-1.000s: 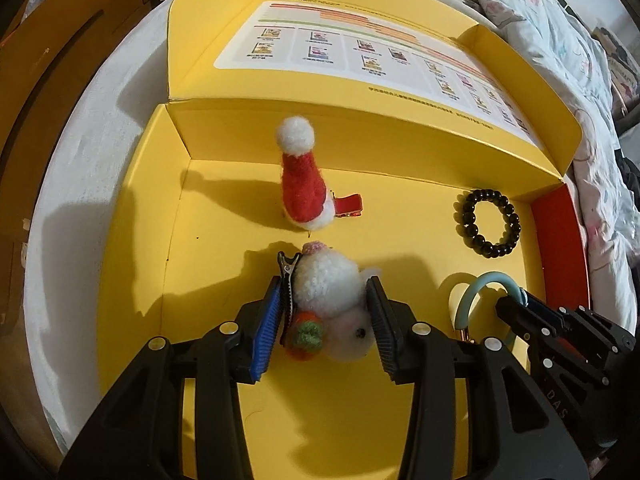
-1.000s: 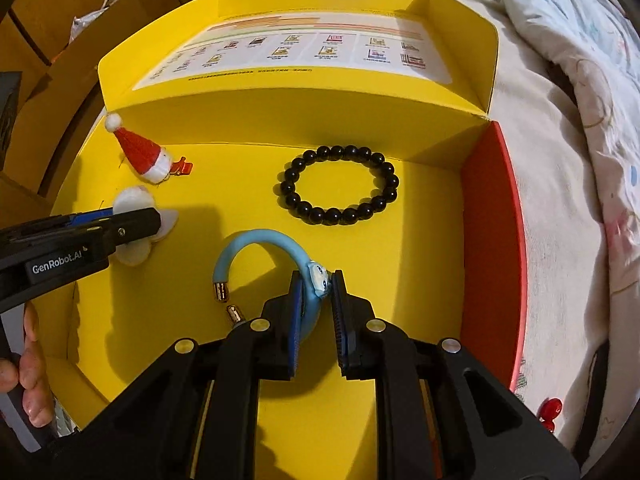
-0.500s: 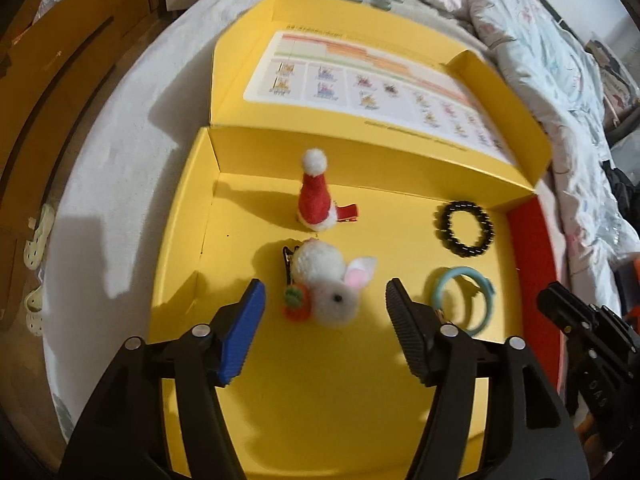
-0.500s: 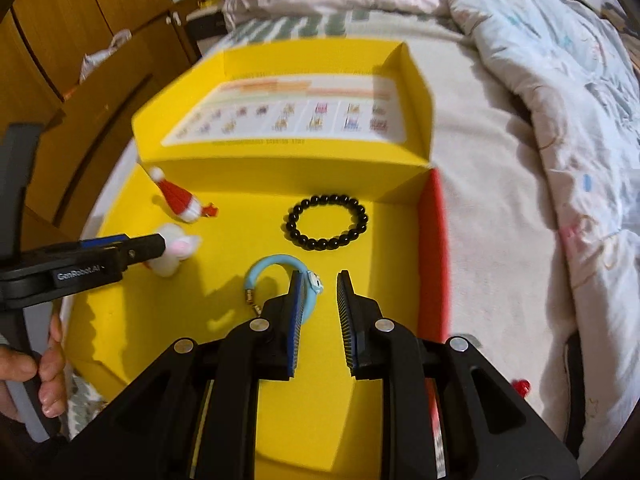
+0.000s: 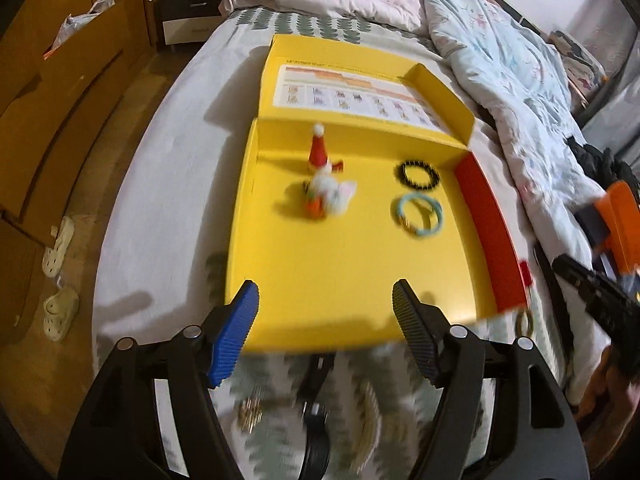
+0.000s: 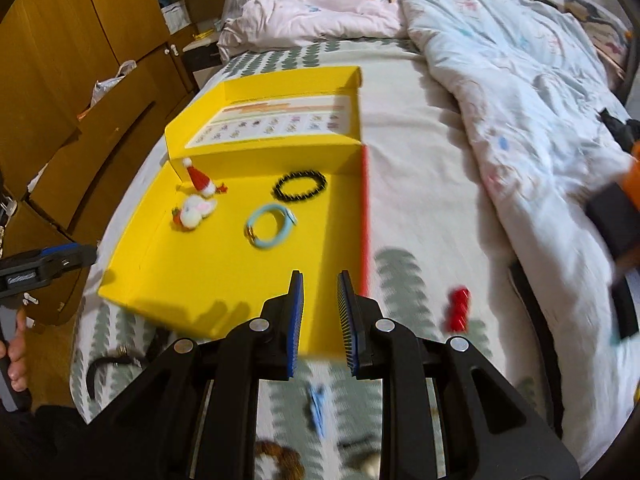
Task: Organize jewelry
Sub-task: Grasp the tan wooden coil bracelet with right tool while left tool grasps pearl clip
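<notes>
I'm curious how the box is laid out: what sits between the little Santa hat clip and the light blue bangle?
The fluffy white bunny clip sits roughly between the Santa hat clip and the blue bangle, with bare yellow box floor around it; the right wrist view shows it clearest.

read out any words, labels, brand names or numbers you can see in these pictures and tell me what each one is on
None can be read.
Printed chart inside the yellow box lid: rows of small pictures and lines of text, too small and blurred to read.
Label on the side of the left gripper, seen from the right wrist camera: blurred, unreadable.
</notes>
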The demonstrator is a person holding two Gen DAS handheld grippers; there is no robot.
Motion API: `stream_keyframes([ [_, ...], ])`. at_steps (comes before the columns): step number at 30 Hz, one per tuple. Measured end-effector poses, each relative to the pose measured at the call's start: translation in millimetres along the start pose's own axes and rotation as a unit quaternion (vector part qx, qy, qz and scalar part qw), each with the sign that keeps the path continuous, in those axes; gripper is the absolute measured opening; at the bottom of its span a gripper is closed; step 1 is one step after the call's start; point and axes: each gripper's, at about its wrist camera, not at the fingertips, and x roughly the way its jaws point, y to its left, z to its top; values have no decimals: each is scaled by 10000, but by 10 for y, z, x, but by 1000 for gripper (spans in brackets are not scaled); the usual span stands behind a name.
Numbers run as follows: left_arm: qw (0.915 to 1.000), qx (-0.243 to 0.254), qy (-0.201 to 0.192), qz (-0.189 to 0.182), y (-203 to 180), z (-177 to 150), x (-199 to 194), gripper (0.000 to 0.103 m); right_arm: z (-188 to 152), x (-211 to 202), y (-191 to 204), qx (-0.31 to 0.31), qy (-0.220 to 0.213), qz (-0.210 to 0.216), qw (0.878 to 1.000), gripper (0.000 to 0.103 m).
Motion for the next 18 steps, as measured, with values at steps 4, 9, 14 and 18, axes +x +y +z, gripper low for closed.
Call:
stream_keyframes([
  [4, 10000, -67, 44, -45, 93, -389, -107, 69, -337, -177, -104, 85, 53, -67, 9999, 23],
  [9, 9988, 151, -6, -462, -134, -772, -315, 69, -712, -250, -146, 93, 205, -111, 9997, 23],
  [14, 9948, 628, 245, -764, -591, -1143, -328, 69, -909, -211, -324, 348, 356, -202, 9986, 23],
  [18, 9946, 635, 610, -547, -716, -1299, 2, 69, -1020, -161, -475, 511, 468, -271, 9972, 23],
])
